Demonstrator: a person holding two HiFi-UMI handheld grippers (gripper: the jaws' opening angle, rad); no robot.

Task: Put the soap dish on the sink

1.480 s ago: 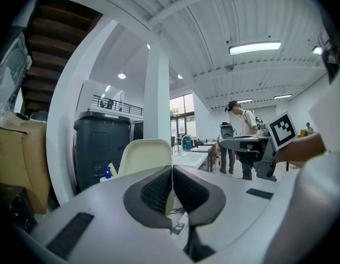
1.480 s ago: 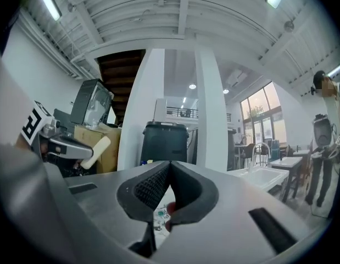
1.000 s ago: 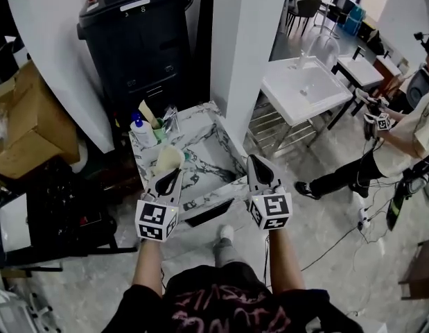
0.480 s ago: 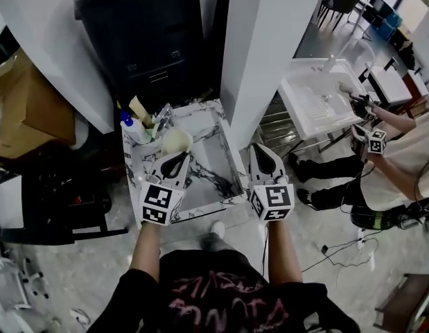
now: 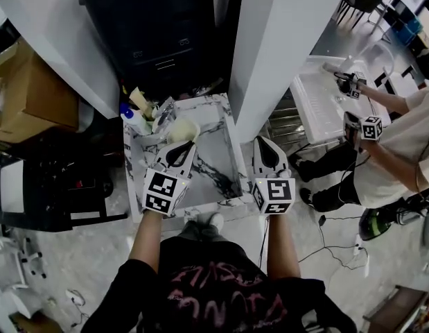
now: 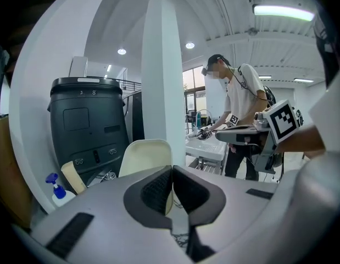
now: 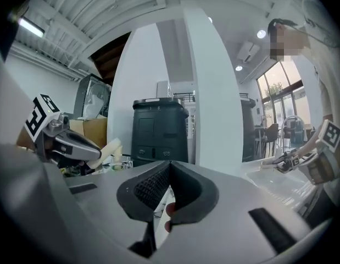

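Observation:
A cream soap dish [image 5: 185,128] is held out over the back left part of the marble sink [image 5: 213,166], with my left gripper [image 5: 184,145] shut on its near edge. In the left gripper view the dish [image 6: 143,157] stands upright just behind the closed left gripper [image 6: 172,172]. My right gripper [image 5: 265,143] hovers by the sink's right rim, shut with nothing between its fingers. From its own camera, the right gripper [image 7: 170,169] points toward the pillar and the bin.
A black bin [image 5: 152,26] and a white pillar [image 5: 276,47] stand behind the sink. A blue-topped spray bottle [image 5: 127,111], a tap [image 5: 163,115] and small items crowd its back left corner. Cardboard boxes [image 5: 27,89] sit left. Another person [image 5: 391,151] works at a white basin [image 5: 318,103] on the right.
My left gripper carried the soap dish farther in over the marble sink. The right gripper kept its place by the right rim. The person at the right moved closer to the white basin.

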